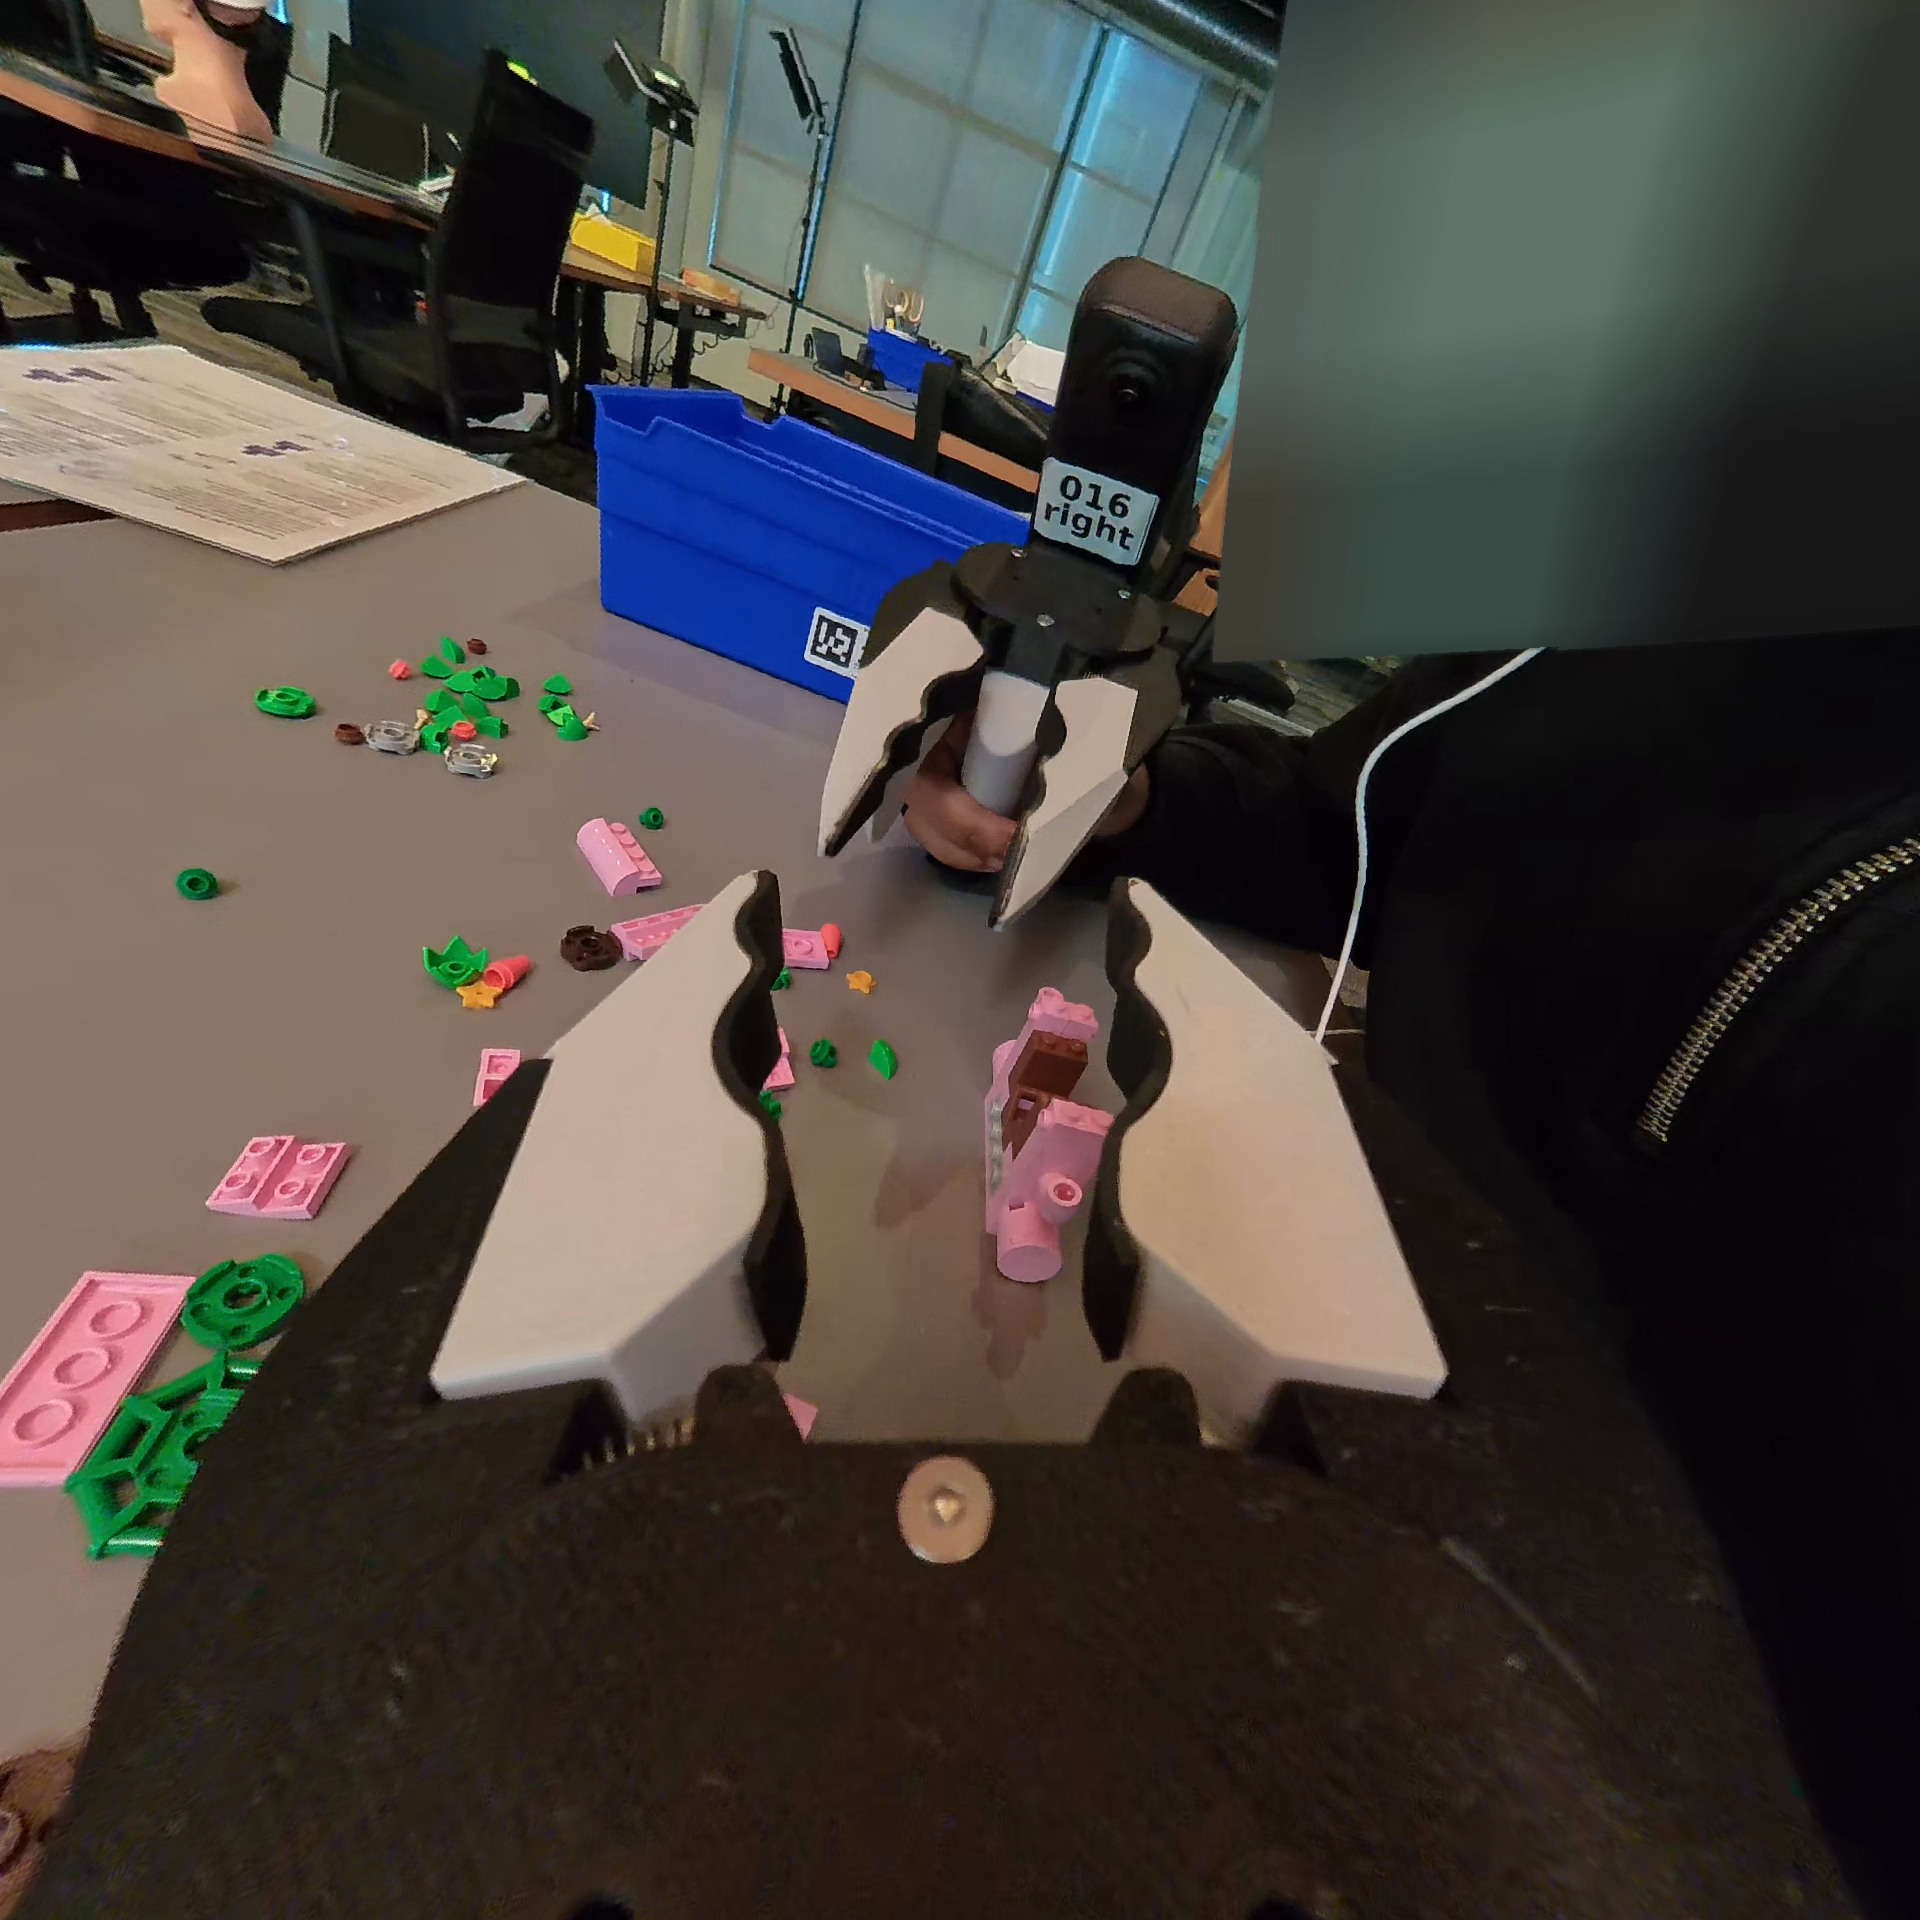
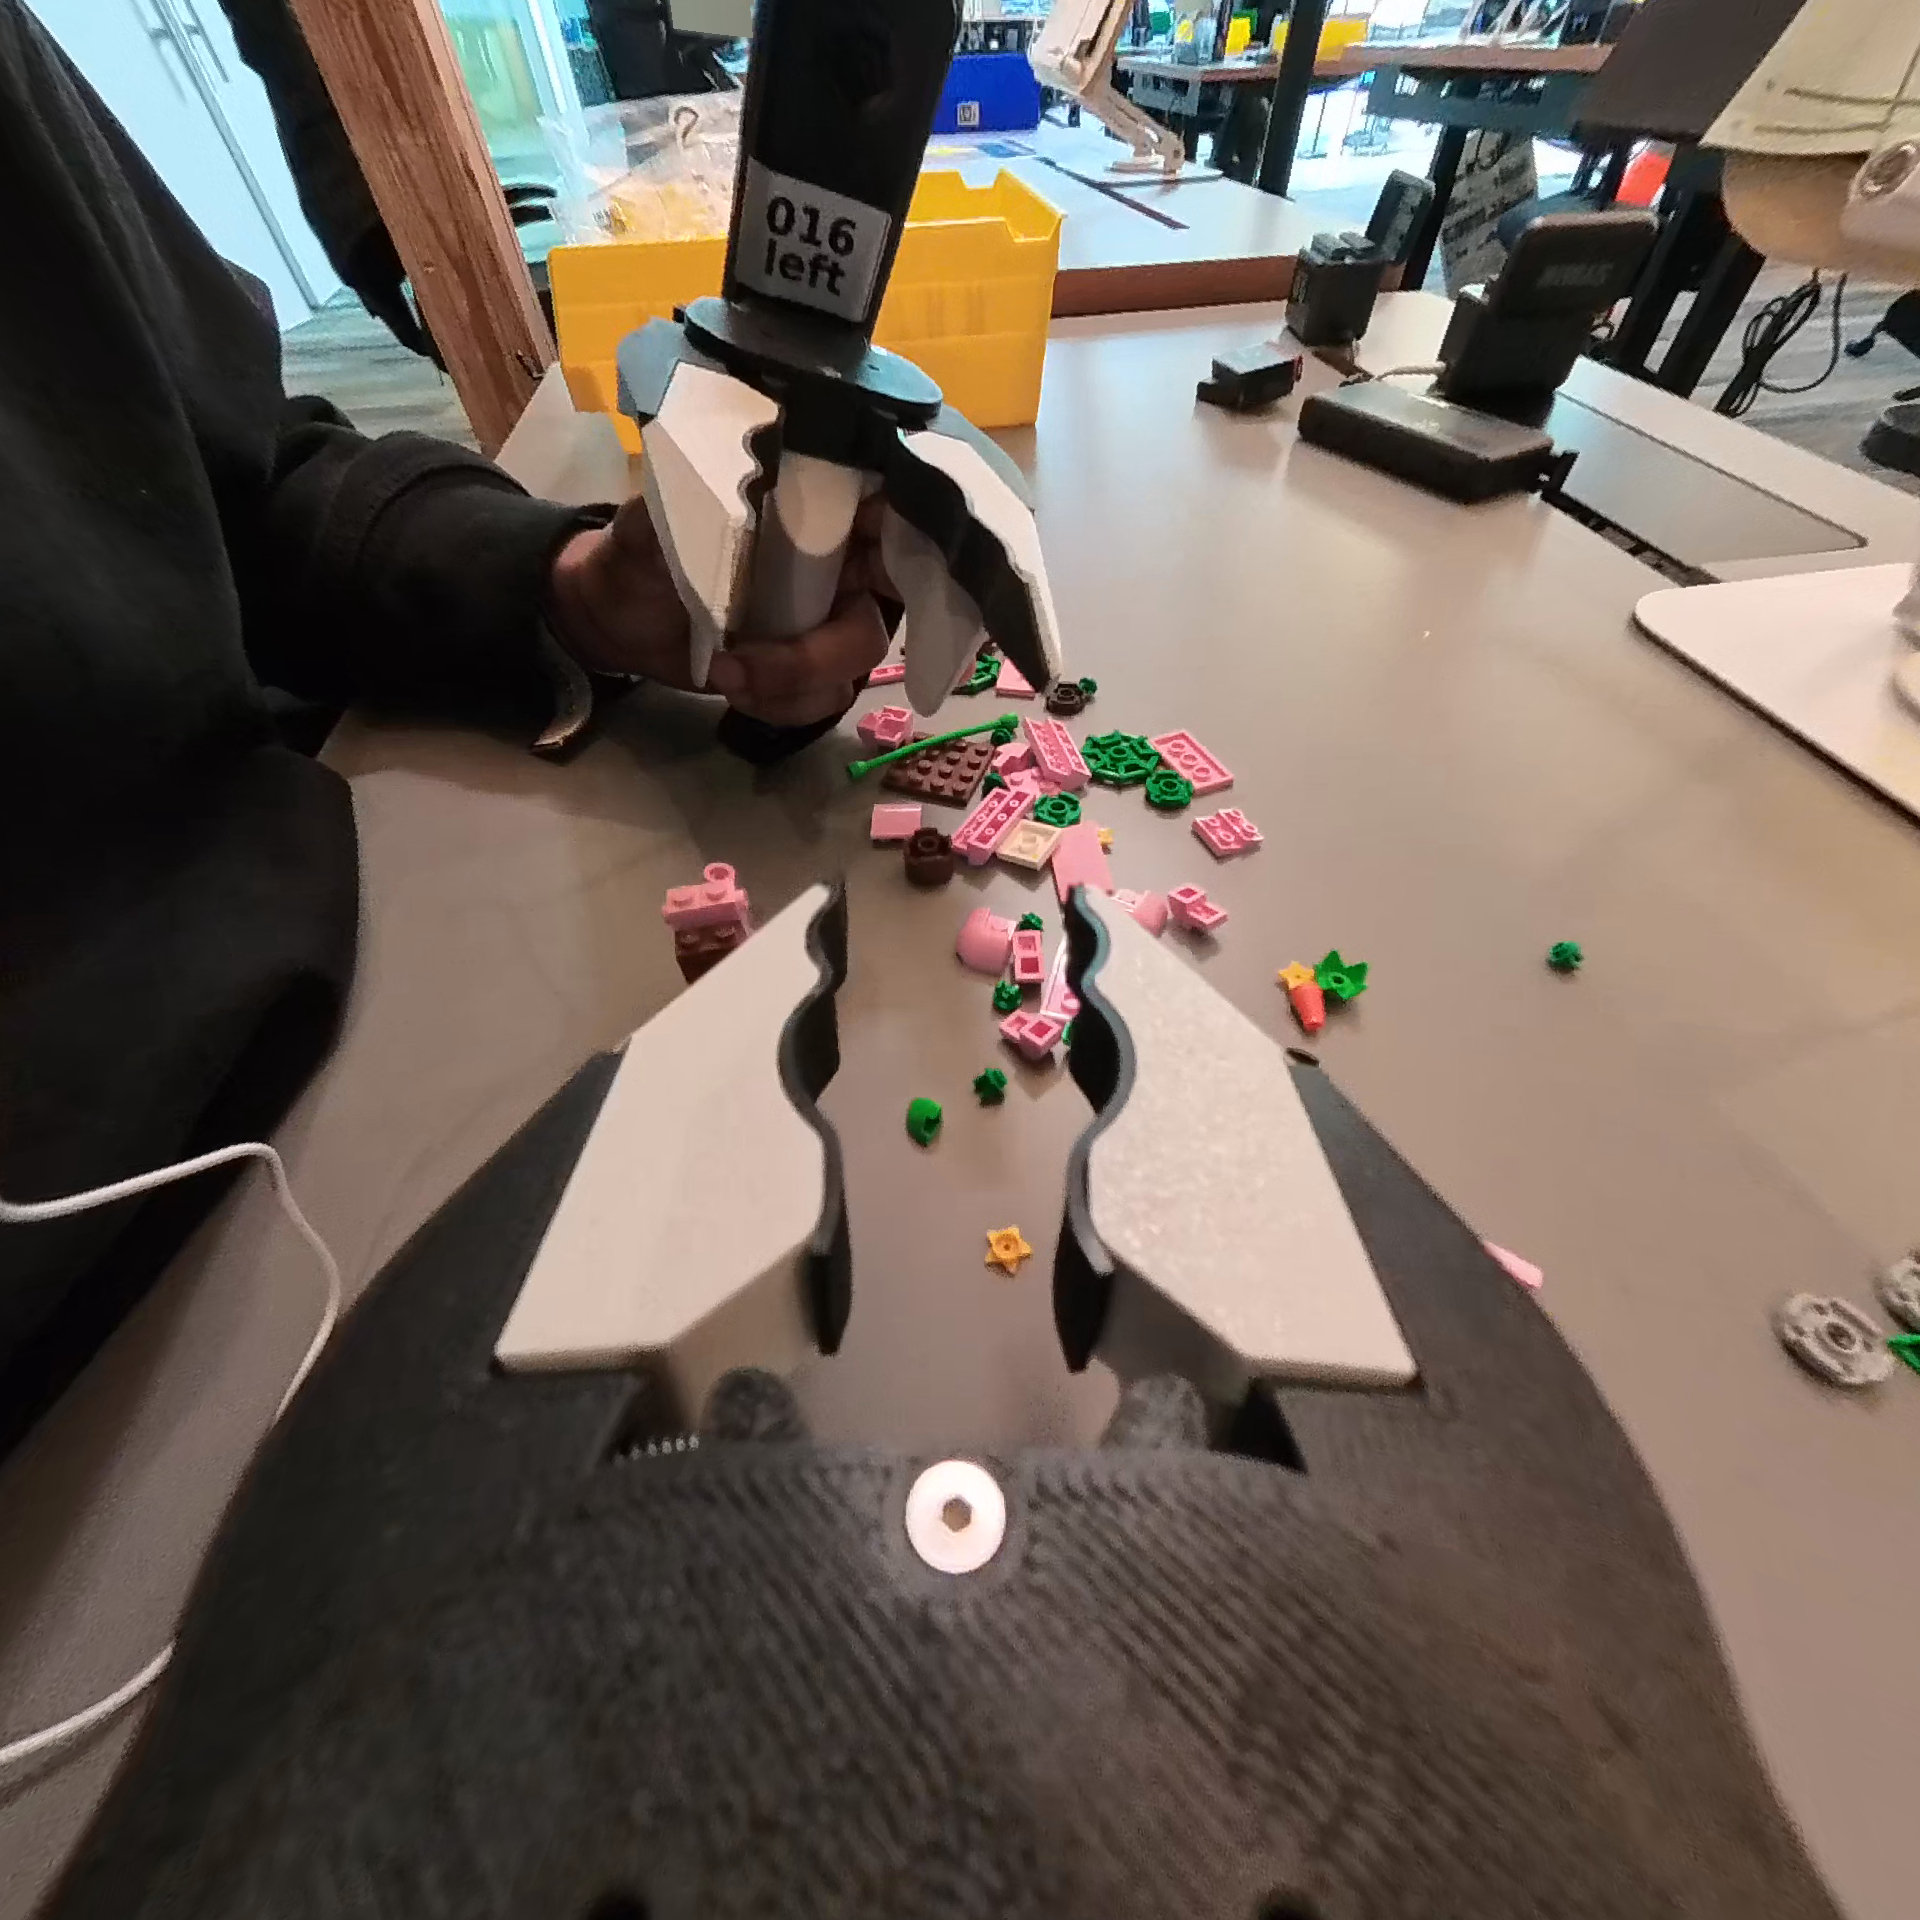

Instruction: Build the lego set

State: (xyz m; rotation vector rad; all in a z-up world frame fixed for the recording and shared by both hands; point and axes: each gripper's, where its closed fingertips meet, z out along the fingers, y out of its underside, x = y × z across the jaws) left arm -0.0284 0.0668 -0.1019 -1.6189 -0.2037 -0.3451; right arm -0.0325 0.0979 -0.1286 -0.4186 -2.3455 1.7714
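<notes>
Crowding the grey table [image 1: 125, 623] are loose bricks: green leaf bits [image 1: 473, 691] in the upper left of the left wrist view, a pink studded plate [image 1: 278, 1176] and a green round lattice piece [image 1: 244, 1299] at its left edge, and a blue bin [image 1: 748, 530] with a printed sheet [image 1: 208, 457] beyond. In the right wrist view a yellow bin [image 2: 977, 281] sits at upper centre behind my left gripper [image 2: 894, 665], and a dark brown studded plate [image 2: 940, 771] lies among pink and green pieces mid-frame, with a yellow star [image 2: 1006, 1247] lower down. My left gripper [image 1: 940, 904] is spread wide and empty; the half-built pink and brown model [image 1: 1039, 1132] stands on the table between my fingers, close against the inner edge of the right-hand finger [image 1: 1226, 1143], though I cannot tell whether it touches. My right gripper [image 2: 951, 899] is also parted and holds nothing; there the same model [image 2: 707, 920] peeks out at the left of my left-hand finger [image 2: 707, 1122], partly hidden by it. My fingers are matte grey wedges with wavy black inner edges. The bricks are glossy plastic, studded on top. My right gripper [image 1: 914, 883] hangs above the table at centre.
</notes>
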